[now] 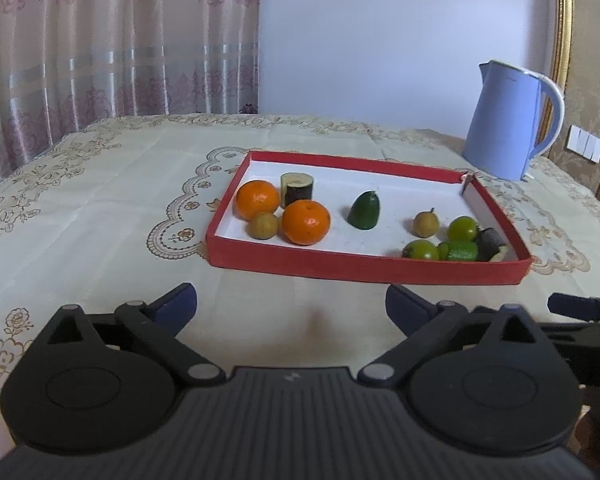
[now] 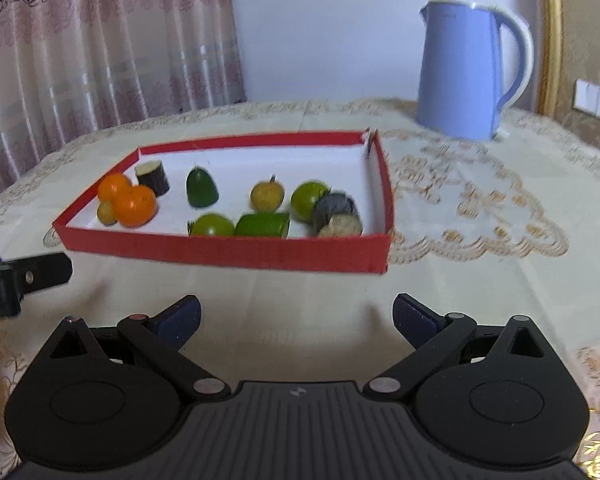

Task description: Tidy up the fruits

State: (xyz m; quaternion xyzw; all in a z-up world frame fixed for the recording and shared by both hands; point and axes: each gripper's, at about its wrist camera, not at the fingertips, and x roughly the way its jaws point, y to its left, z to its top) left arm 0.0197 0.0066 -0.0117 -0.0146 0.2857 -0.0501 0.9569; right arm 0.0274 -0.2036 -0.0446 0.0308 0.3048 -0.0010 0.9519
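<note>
A red tray [image 1: 364, 269] [image 2: 228, 251] with a white floor sits on the table and holds the fruits. At its left end are two oranges [image 1: 305, 222] [image 2: 134, 205], a small brown fruit [image 1: 263, 225] and a dark cut piece [image 1: 297, 189]. A dark green fruit [image 1: 365, 211] [image 2: 201, 187] lies mid-tray. At the right end are a yellow-brown fruit [image 1: 426, 224] [image 2: 267, 196], green limes [image 1: 463, 229] [image 2: 307, 200], a green cut piece [image 2: 263, 225] and a dark cut piece [image 2: 338, 216]. My left gripper [image 1: 291, 306] and right gripper [image 2: 297, 316] are open and empty, just in front of the tray.
A blue electric kettle [image 1: 508, 122] [image 2: 466, 72] stands behind the tray at the right. The table has a cream embroidered cloth [image 1: 100, 208]. Curtains hang behind at the left. The right gripper's finger shows at the left view's right edge [image 1: 580, 308].
</note>
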